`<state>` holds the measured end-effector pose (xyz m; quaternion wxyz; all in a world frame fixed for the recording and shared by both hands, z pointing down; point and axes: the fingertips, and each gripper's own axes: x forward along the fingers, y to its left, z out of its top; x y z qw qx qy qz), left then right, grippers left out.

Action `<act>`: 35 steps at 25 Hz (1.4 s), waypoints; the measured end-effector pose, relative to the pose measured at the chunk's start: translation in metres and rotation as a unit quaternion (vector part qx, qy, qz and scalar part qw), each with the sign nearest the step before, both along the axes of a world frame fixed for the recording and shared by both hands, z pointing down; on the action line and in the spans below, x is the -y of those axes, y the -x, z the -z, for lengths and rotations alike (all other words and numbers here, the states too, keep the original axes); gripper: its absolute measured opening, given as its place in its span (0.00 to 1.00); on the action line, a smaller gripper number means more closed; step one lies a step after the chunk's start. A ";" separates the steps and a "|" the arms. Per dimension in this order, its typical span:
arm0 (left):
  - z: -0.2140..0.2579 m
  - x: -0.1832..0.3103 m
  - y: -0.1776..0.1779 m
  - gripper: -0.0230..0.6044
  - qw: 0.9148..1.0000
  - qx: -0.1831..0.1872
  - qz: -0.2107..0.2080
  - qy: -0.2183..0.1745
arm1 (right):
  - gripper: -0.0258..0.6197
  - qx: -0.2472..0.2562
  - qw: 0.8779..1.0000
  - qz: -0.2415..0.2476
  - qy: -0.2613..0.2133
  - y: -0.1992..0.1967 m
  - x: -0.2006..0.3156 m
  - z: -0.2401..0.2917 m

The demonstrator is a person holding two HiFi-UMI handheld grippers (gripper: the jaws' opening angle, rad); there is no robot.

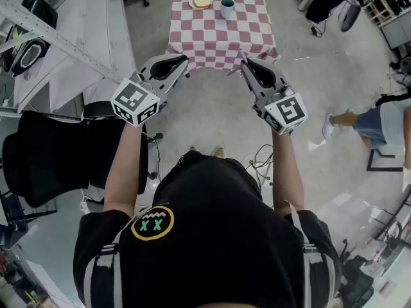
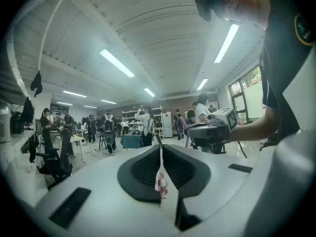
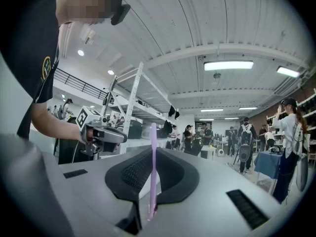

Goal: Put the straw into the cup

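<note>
Checkered table (image 1: 192,38) holds cup (image 1: 227,8); right fingers (image 3: 174,176) pinch straw (image 3: 153,157), left fingers (image 2: 142,171) pressed together.

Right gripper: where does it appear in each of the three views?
Head view: right gripper, right of centre, upper half.
Left gripper view: right of centre, mid height.
Right gripper view: bottom centre, jaws shut on the straw.
Shared landmark: the person's round chest emblem.
</note>
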<state>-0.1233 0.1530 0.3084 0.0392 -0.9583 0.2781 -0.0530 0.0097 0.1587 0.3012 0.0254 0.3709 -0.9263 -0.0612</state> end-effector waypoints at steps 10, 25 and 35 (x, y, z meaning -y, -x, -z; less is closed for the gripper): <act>-0.001 0.001 -0.002 0.09 1.000 0.000 -0.002 -0.002 | 0.11 -0.006 1.000 -0.002 -0.005 0.000 0.001 -0.001; -0.001 -0.003 -0.015 0.09 1.000 0.004 -0.004 -0.002 | 0.11 0.002 1.000 -0.013 -0.007 -0.016 -0.002 -0.001; 0.000 -0.017 -0.041 0.09 1.000 0.009 0.008 -0.007 | 0.11 0.007 1.000 -0.006 -0.009 -0.038 -0.011 -0.003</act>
